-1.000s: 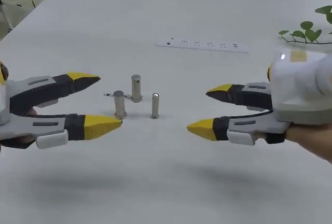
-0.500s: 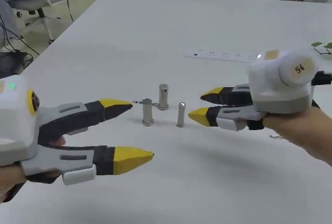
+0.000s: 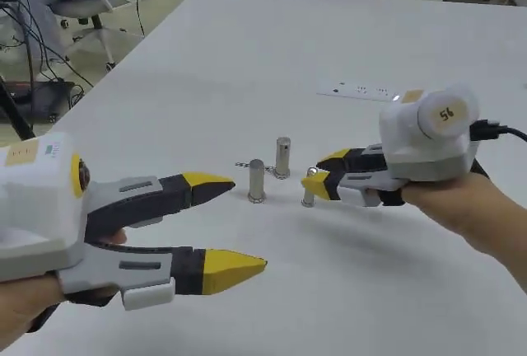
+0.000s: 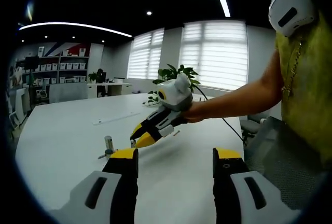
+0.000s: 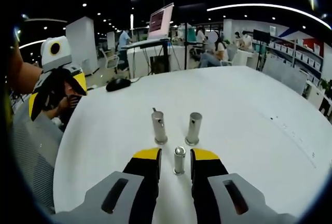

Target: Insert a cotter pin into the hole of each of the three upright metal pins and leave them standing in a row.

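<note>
Nearest my chest, the left tongs [image 3: 249, 222] hang released and empty, jaws spread wide, well short of the work. Farther out over the white tabletop [image 3: 247, 59], my right tongs [image 3: 323, 173] straddle the nearest metal pin [image 5: 179, 160], which stands upright between the yellow tips. Slivers of tabletop show on both sides of it, so I judge the jaws not yet clamped.

The hazard, as I read it: this pin is slim, smooth and standing on a small foot. If one jaw lands before the other, it could tip or skid. Just behind it stand the left pin [image 5: 158, 127] and the right pin [image 5: 193, 128], near enough for a falling pin to take them along and spoil the row. A cotter pin [image 3: 243, 164] juts from the left one; whether it is fully seated I cannot tell.

Beyond lies a white power strip [image 3: 358, 90] on the same matte, bare surface. Past the tabletop's edge are an office chair [image 3: 90, 2], a leafy plant [image 4: 174, 73] and blinded windows [image 4: 212, 53] under ceiling strip lights.
</note>
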Action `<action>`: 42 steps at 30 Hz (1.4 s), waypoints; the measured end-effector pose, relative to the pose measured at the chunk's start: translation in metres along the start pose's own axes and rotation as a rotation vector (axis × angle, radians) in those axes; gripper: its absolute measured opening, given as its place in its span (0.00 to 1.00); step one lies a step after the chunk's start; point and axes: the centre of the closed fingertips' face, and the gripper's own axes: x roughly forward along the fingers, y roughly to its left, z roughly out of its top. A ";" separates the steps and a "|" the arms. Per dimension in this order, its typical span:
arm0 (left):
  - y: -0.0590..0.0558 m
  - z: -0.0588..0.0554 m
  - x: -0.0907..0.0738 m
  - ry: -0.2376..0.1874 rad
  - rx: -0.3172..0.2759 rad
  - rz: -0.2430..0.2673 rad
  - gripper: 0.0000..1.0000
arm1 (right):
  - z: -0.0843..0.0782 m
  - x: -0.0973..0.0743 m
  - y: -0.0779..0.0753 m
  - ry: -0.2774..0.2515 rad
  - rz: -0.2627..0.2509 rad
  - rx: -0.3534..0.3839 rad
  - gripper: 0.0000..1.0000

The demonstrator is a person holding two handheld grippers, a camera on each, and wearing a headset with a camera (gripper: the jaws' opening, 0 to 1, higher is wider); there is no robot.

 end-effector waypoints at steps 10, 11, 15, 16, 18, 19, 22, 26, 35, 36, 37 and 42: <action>-0.001 0.000 -0.001 0.003 -0.005 0.000 0.56 | -0.005 0.006 -0.001 0.027 -0.011 0.003 0.18; -0.001 0.000 -0.001 0.002 -0.005 0.001 0.56 | -0.005 0.007 -0.001 0.028 -0.013 0.001 0.17; 0.001 0.000 -0.002 0.005 -0.007 0.003 0.55 | -0.005 0.008 -0.002 0.025 -0.016 0.007 0.16; 0.001 0.000 -0.002 0.005 -0.008 0.001 0.55 | -0.005 0.008 -0.002 0.024 -0.017 0.007 0.16; 0.001 0.000 -0.001 0.005 -0.007 0.002 0.55 | -0.005 0.008 -0.004 0.023 -0.020 0.006 0.14; 0.002 0.000 -0.001 0.006 -0.008 0.002 0.55 | -0.005 0.008 -0.005 0.022 -0.023 0.006 0.13; 0.002 -0.001 0.000 0.012 -0.007 0.000 0.54 | -0.005 0.008 -0.006 0.021 -0.024 0.003 0.11; 0.003 -0.003 0.001 0.016 -0.011 -0.004 0.54 | -0.005 0.008 -0.006 0.020 -0.024 -0.006 0.11; 0.004 -0.007 0.004 0.033 -0.009 -0.013 0.52 | -0.010 0.000 0.001 0.043 -0.021 -0.017 0.09; 0.004 -0.008 0.005 0.033 -0.010 -0.015 0.52 | -0.012 -0.003 0.003 0.049 -0.020 -0.015 0.09; 0.004 -0.008 0.005 0.033 -0.009 -0.015 0.52 | -0.013 -0.004 0.005 0.052 -0.019 -0.014 0.09; 0.003 -0.010 0.007 0.039 -0.007 -0.022 0.51 | -0.014 -0.016 0.016 0.055 -0.019 -0.017 0.09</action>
